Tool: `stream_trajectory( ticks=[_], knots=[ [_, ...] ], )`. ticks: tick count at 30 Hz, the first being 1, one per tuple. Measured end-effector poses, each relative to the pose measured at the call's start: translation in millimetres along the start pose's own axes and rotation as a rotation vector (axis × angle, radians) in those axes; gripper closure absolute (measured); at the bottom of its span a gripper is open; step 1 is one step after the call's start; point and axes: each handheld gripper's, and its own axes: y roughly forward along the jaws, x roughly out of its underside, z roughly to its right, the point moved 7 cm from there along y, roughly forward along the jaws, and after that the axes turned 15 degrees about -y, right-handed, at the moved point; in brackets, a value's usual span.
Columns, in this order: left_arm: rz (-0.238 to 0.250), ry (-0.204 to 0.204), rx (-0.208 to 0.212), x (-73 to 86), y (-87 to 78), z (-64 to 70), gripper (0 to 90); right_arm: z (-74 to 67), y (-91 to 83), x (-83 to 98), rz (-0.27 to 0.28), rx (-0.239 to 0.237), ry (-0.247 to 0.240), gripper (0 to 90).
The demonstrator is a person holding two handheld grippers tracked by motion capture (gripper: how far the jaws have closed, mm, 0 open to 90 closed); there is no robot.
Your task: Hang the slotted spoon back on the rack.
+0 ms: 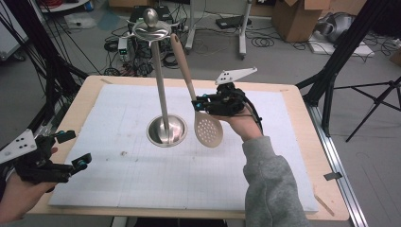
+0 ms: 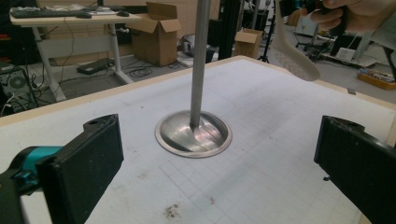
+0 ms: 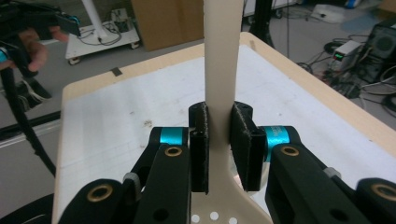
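Cream plastic, the slotted spoon [image 1: 208,128] hangs in the air right of centre over the worktop [image 1: 302,123], its perforated bowl low and its long handle slanting up and to the far left until the tip reaches the top ring of the steel utensil stand [image 1: 165,130]. The right tool [image 1: 197,104] pinches the handle just above the bowl; in the right gripper view its black pads [image 3: 200,140] press flat on both sides of the handle [image 3: 222,60]. The bowl is clear of the white gridded mat [image 1: 142,175] and sits just right of the stand's round base. At the near left corner the left tool [image 1: 71,149] is spread wide with nothing between its pads, pointing toward the stand.
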Motion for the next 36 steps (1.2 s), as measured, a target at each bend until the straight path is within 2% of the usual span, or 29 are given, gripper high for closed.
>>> stream_trajectory(
  ticks=[12,23,36],
  knots=[
    [0.028,-0.008,-0.017,-3.0,-11.3,-3.1,1.7,1.4,16.3,-2.5,-0.011,0.011,-0.011,78.3],
    [0.023,-0.010,-0.026,-0.7,-14.1,-4.8,1.7,0.9,30.5,-5.7,-0.013,0.003,-0.005,78.2],
    [0.023,-0.013,-0.030,0.8,-16.5,-5.5,1.7,4.4,43.5,-9.4,-0.023,0.031,-0.011,78.2]
  ],
)
